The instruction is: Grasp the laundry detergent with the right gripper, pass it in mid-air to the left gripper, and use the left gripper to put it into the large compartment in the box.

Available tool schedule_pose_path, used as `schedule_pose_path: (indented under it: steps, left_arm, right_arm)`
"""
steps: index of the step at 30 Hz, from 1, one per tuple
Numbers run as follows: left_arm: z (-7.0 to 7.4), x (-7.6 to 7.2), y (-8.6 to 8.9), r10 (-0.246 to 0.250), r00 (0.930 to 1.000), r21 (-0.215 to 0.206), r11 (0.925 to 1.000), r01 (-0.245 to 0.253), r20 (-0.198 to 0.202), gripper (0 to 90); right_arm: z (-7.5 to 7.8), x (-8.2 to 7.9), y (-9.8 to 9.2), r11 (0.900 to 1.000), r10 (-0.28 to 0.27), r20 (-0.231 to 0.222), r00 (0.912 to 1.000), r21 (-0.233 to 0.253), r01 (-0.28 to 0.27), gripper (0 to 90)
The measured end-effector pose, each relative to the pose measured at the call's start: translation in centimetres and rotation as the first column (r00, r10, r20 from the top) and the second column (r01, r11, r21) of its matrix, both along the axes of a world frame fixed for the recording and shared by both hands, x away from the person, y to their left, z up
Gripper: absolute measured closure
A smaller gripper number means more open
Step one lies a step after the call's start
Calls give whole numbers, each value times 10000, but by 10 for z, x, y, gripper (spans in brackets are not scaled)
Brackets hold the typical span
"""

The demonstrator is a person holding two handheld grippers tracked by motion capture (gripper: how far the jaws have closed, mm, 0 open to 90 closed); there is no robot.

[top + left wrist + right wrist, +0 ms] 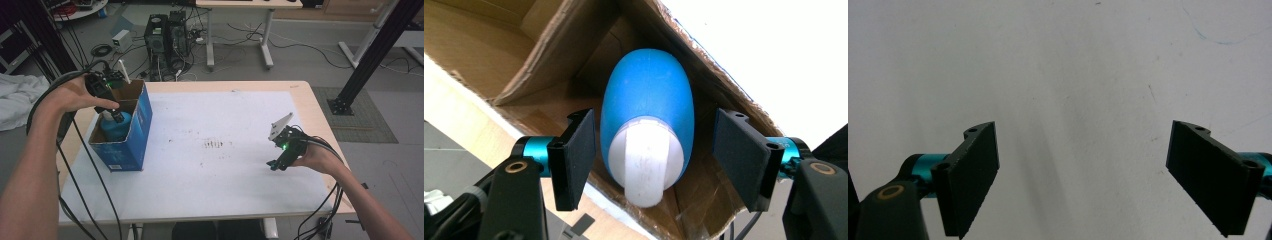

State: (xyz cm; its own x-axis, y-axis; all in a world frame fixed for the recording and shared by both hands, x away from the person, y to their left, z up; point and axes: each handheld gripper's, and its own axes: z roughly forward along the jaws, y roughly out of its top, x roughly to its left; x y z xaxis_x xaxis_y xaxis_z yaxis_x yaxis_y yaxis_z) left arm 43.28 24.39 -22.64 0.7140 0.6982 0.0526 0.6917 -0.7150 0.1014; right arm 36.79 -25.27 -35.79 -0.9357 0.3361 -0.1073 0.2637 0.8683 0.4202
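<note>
A blue cardboard box (131, 145) with an open top stands at the left of the table. Inside it is a blue bottle (116, 128) with a white cap (646, 161). My left gripper (116, 115) reaches down into the box, its jaws open on either side of the blue bottle (647, 95). The left pad (576, 155) sits almost against the bottle and the right pad (744, 155) stands clear of it. My right gripper (275, 164) hovers low over the white mat at the right. In its own view the right gripper (1083, 175) is open with nothing between its pads.
A white mat (220, 175) covers most of the wooden table, with a small brown smudge (215, 144) at its middle. Computer towers (167, 37), cables and a desk leg stand on the floor beyond the far edge. A black frame post (367, 55) rises at the right.
</note>
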Motion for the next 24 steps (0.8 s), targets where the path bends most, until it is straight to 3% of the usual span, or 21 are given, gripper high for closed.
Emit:
schedule_pose_path:
  steps: [14, 16, 24]
  left_arm:
    - [39, -3, -9, -173, 9976, 78, 9998, 168, 674, 342]
    - [49, -5, -18, -377, 9957, -95, 9992, 387, 851, 342]
    - [64, -9, -47, -984, 9893, -21, 9951, 992, 1079, 342]
  right_arm:
    - [3, -1, -3, 10000, -59, 48, 10000, 19, 59, 128]
    - [4, -1, -2, 9999, -99, 81, 9999, 26, 99, 128]
    - [5, -2, -3, 9999, -137, 66, 9999, 34, 137, 128]
